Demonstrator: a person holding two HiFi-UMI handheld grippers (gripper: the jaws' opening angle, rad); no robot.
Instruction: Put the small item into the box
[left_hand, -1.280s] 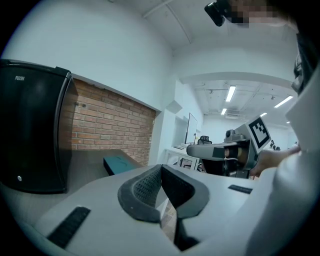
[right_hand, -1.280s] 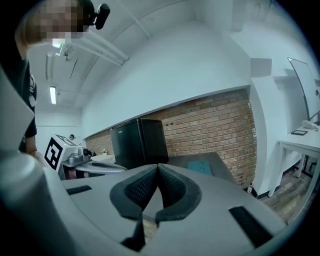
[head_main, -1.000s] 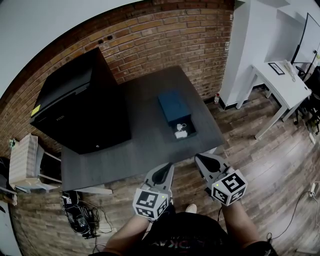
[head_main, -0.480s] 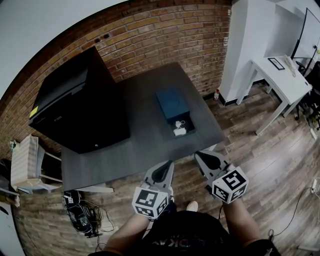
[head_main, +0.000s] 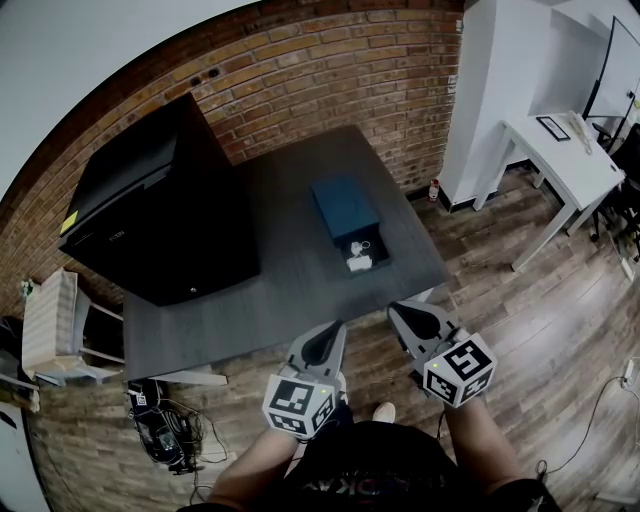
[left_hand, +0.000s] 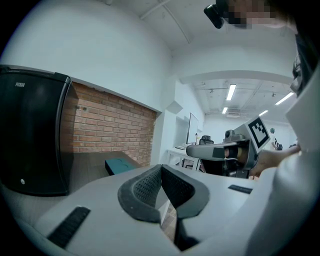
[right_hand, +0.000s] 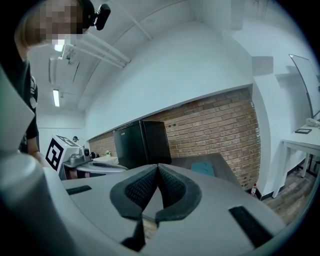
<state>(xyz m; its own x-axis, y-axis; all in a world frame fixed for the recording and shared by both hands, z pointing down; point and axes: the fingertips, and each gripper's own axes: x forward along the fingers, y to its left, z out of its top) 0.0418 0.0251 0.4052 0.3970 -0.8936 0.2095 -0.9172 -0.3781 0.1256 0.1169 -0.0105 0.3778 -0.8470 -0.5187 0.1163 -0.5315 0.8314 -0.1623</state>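
Very little is changing across the last second: the head view is sitting a touch differently, but both tools are staying where they were, low in the frame and short of the near edge of the desk (head_main: 290, 290). The left gripper (head_main: 330, 332) is keeping its fingers (left_hand: 145, 187) clenched tip to tip with nothing between them. The right gripper (head_main: 398, 312) is doing the same, its fingers (right_hand: 172, 187) pressed together on nothing.

The teal box (head_main: 345, 208) is lying right of the desk's centre, well apart from both grippers. The small item (head_main: 361, 264), a white speck, is showing at the box's dark lower end. It seems to be resting inside that open part, though it is too small to say so firmly. A black cabinet (head_main: 150, 200) is filling the left of the frame.

With both hands idling and empty, no step is going on. Either the item is already in, or the reach is not yet starting.
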